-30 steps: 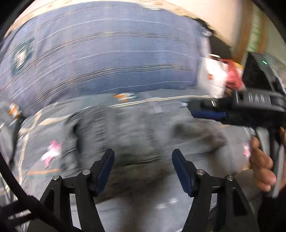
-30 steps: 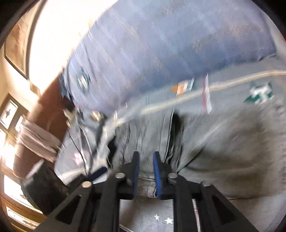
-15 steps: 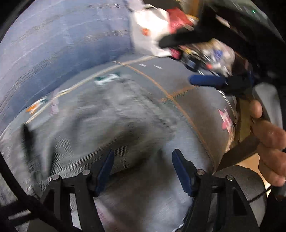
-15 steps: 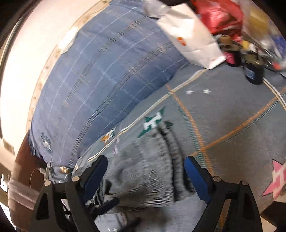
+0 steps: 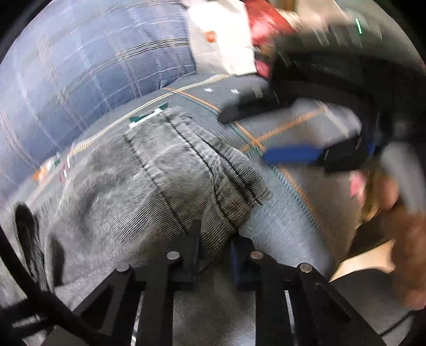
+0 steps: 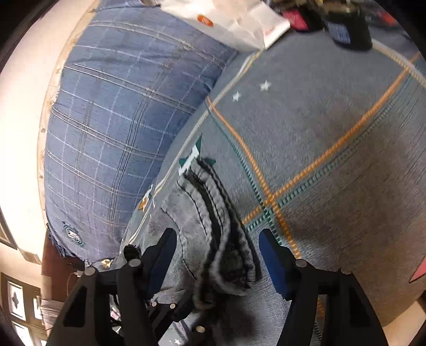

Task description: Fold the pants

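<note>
Grey corduroy pants lie bunched on a grey bedspread. At the bottom of the left wrist view my left gripper is closing, and its pads pinch the near fold of the pants. In the right wrist view, the stacked seamed edge of the pants lies between the fingers of my right gripper. Those jaws are closing but stand wide, with the pads off the cloth. The right gripper also shows blurred at the upper right of the left wrist view, held by a person's hand.
A blue plaid pillow lies against the wall behind the pants. A white paper bag, a red bag and dark jars stand at the far end of the bedspread. The bed's edge is at the lower right.
Both grippers swung along the pants and came down. The left jaws went from wide apart to pinched on the fabric. The right jaws, nearly shut a second ago, opened wide and have narrowed a little.
</note>
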The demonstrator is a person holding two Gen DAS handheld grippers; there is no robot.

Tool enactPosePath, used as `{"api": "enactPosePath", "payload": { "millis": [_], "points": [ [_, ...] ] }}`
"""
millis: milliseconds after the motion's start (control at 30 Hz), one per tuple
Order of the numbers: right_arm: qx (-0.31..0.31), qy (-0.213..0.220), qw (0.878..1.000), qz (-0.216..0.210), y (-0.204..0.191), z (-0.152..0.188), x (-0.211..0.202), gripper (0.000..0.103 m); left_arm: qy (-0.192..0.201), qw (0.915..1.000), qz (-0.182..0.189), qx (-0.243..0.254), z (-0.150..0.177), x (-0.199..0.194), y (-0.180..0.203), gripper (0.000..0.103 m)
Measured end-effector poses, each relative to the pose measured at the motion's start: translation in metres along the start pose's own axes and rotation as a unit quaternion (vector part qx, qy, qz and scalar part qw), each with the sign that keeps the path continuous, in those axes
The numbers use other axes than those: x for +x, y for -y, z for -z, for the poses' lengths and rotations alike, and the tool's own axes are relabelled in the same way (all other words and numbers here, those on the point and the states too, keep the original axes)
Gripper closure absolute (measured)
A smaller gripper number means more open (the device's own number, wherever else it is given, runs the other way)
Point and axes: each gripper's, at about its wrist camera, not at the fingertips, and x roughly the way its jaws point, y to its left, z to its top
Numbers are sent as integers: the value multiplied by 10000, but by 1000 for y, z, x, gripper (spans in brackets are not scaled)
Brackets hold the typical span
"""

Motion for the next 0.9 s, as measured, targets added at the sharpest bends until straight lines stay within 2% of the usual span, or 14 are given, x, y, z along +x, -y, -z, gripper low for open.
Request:
{"api": "enactPosePath", "payload": {
  "millis": [33, 100, 167, 267, 300, 333, 367, 467, 567, 667, 733, 867, 900],
  "points": [
    [9, -72, 10000, -35, 0, 2, 3, 36, 67, 9997, 162, -187, 0, -6, -7, 85],
    [33, -301, 9994, -148, -2, 3, 13, 36, 167, 9993, 231, -243, 1, -13, -10, 85],
    [169, -521, 9974, -462, -5, 3, 23, 36, 212, 9991, 289, -248, 1, -17, -11, 85],
    [38, -685, 9973, -265, -17, -1, 40, 38, 255, 9990, 299, -227, 0, -21, -10, 86],
    [-60, -727, 9969, -305, -24, -1, 44, 45, 300, 9987, 314, -280, 0, -24, -11, 86],
    [-151, -768, 9964, -313, -30, -2, 46, 68, 357, 9983, 312, -346, 1, -29, -13, 86],
    [-269, -771, 9963, -270, -38, -1, 48, 78, 414, 9978, 334, -405, 2, -35, -16, 87],
    [-651, -621, 9952, -389, -62, 6, 39, 87, 656, 9950, 450, -606, 2, -56, -29, 87],
    [-1033, -484, 9895, -891, -94, 16, 22, 89, 1001, 9904, 489, -820, 10, -93, -42, 87],
    [-1699, -443, 9769, -1216, -145, 38, 10, 89, 1352, 9824, 440, -1209, 28, -135, -67, 87],
    [-2085, -471, 9684, -1281, -181, 54, 11, 89, 1525, 9750, 412, -1565, 45, -161, -90, 87],
    [-2884, -761, 9447, -1360, -257, 102, 34, 89, 1701, 9559, 469, -2348, 88, -199, -142, 87],
    [-3052, -866, 9387, -1352, -273, 113, 43, 89, 1709, 9488, 523, -2604, 102, -205, -159, 87]
  ]
}}
